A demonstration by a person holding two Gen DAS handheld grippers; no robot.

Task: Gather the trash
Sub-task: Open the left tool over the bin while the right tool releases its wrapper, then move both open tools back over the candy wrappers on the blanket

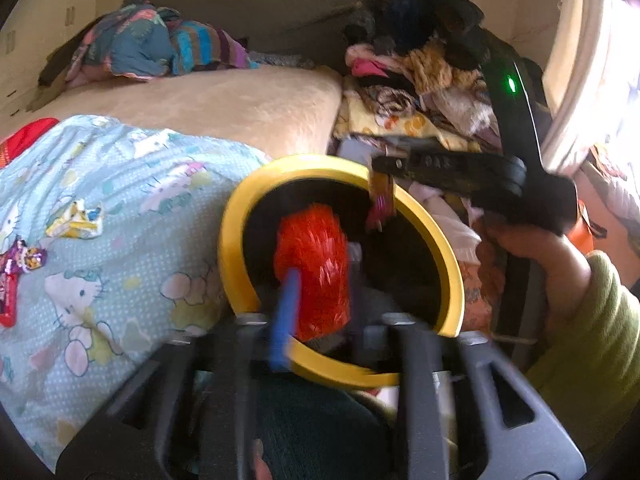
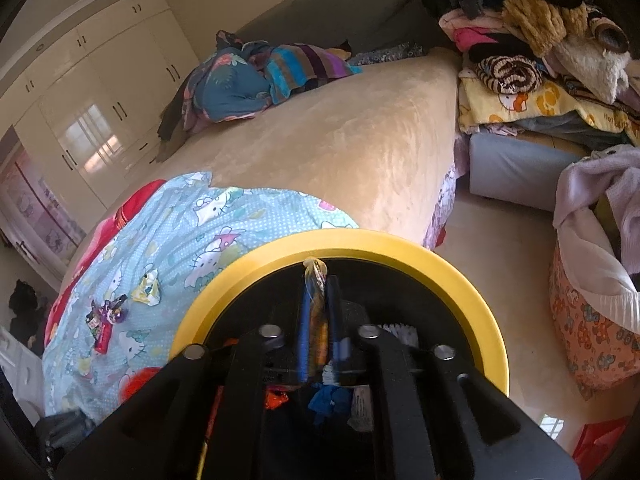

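On the bed's cartoon-cat sheet (image 2: pixel 168 240), at the left, lie a yellow wrapper (image 2: pixel 147 290) and a purple-and-red wrapper (image 2: pixel 107 318), their print too small to read. The left gripper (image 1: pixel 316 280), blurred, hangs over the yellow-rimmed bin (image 1: pixel 240 216) with its jaws released around a red crinkly wrapper (image 1: pixel 314 268), and whether the pads touch it is unclear. Further right, the right gripper (image 2: pixel 320 320) has its jaws narrowly parted with a clear orange-tinted wrapper (image 2: pixel 318 312) between them over the same bin; contact is hard to judge.
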